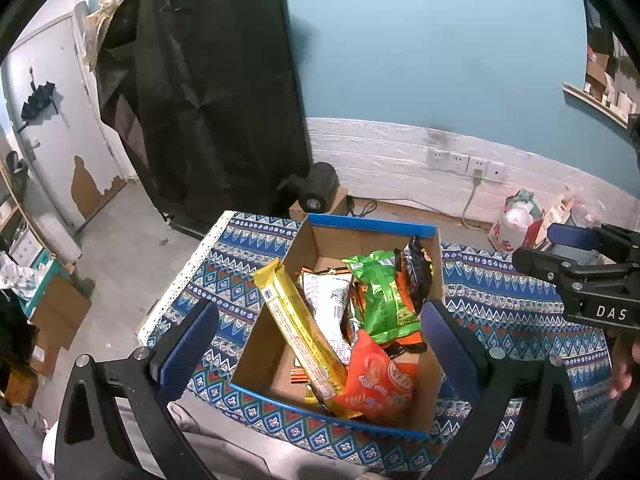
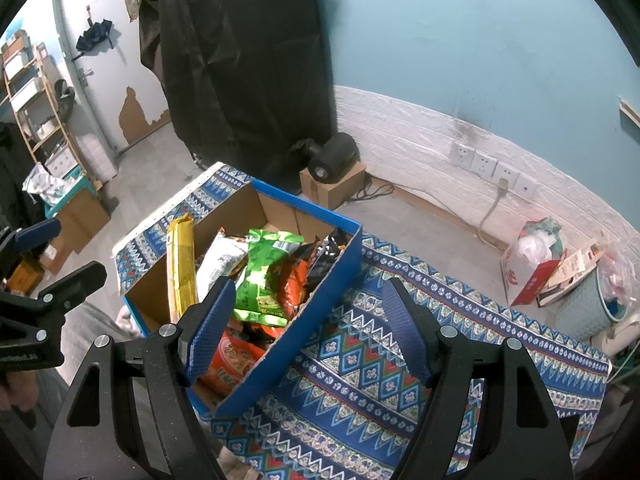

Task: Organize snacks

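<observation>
A blue-edged cardboard box [image 1: 372, 227] stands on a table with a patterned blue cloth [image 1: 500, 300]; it also shows in the right wrist view [image 2: 320, 280]. Inside lie a long yellow packet [image 1: 300, 328], a green bag [image 1: 384, 300], an orange bag [image 1: 376, 380], a white bag [image 1: 326, 296] and a dark bag [image 1: 418, 272]. My left gripper [image 1: 320, 344] is open and empty, held above the box's near end. My right gripper [image 2: 308, 328] is open and empty above the box's right wall; it also shows from the side in the left wrist view [image 1: 560, 252].
The cloth [image 2: 380, 360] spreads right of the box. On the floor behind stand a black roll on a small carton [image 2: 336, 160], a red-white bag [image 2: 532, 264] and a pale bin [image 2: 588, 300]. A black cover [image 2: 240, 60] hangs at the back. Shelves [image 2: 32, 100] stand far left.
</observation>
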`<move>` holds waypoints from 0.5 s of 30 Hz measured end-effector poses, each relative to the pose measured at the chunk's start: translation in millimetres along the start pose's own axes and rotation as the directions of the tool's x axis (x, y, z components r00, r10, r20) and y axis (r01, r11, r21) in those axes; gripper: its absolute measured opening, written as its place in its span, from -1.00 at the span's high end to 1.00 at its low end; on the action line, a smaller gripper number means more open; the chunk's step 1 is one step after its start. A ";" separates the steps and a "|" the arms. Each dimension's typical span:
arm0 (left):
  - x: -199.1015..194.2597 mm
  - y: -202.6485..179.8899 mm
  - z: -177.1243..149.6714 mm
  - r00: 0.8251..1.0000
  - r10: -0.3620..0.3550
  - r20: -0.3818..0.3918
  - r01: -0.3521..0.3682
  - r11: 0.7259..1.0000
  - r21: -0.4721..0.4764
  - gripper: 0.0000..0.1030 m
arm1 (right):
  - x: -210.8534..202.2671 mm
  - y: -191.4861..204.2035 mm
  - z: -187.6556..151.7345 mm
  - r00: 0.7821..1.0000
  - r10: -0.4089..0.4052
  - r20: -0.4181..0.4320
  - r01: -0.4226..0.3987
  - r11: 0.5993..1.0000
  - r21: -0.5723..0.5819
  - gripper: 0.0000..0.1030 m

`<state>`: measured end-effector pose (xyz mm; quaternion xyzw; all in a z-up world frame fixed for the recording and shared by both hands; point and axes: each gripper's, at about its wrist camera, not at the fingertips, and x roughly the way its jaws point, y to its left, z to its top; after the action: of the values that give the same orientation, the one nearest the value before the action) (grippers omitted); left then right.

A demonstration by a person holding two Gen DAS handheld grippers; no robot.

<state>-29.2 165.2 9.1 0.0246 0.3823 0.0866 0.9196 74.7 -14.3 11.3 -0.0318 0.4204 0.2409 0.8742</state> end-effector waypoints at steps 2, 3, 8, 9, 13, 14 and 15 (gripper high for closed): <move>-0.4 0.4 -0.2 1.000 0.000 -0.001 0.000 1.000 0.000 -0.98 | -0.1 -0.1 0.1 1.000 0.000 0.000 0.000 1.000 -0.002 -0.45; -0.1 -0.2 -0.3 1.000 0.000 0.000 0.000 1.000 -0.001 -0.98 | 0.0 -0.1 0.0 1.000 -0.001 0.000 0.001 1.000 -0.003 -0.45; 0.2 -0.5 -0.8 1.000 -0.003 -0.001 0.003 1.000 -0.001 -0.98 | 0.2 -0.5 -0.3 1.000 -0.002 0.000 0.002 1.000 -0.002 -0.45; 0.2 -0.6 -0.9 1.000 -0.003 -0.003 0.003 1.000 -0.001 -0.98 | 0.2 -1.0 -1.8 1.000 -0.002 -0.001 0.002 1.000 -0.002 -0.45; -1.2 -1.1 -1.2 1.000 -0.008 0.003 0.008 1.000 -0.001 -0.98 | 0.4 -1.3 -2.2 1.000 -0.002 -0.003 0.002 1.000 -0.003 -0.45; -2.0 -1.5 -1.6 1.000 -0.011 0.006 0.011 1.000 -0.001 -0.98 | 0.3 -1.6 -3.1 1.000 -0.003 -0.002 0.003 1.000 -0.004 -0.45; -2.9 -1.0 -2.1 1.000 -0.011 0.010 0.011 1.000 -0.003 -0.98 | 0.3 -1.9 -2.9 1.000 -0.003 -0.002 0.003 1.000 -0.003 -0.45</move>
<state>-32.5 163.6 9.5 0.0214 0.3775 0.0822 0.9221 73.6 -16.6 9.0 -0.0343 0.4209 0.2401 0.8741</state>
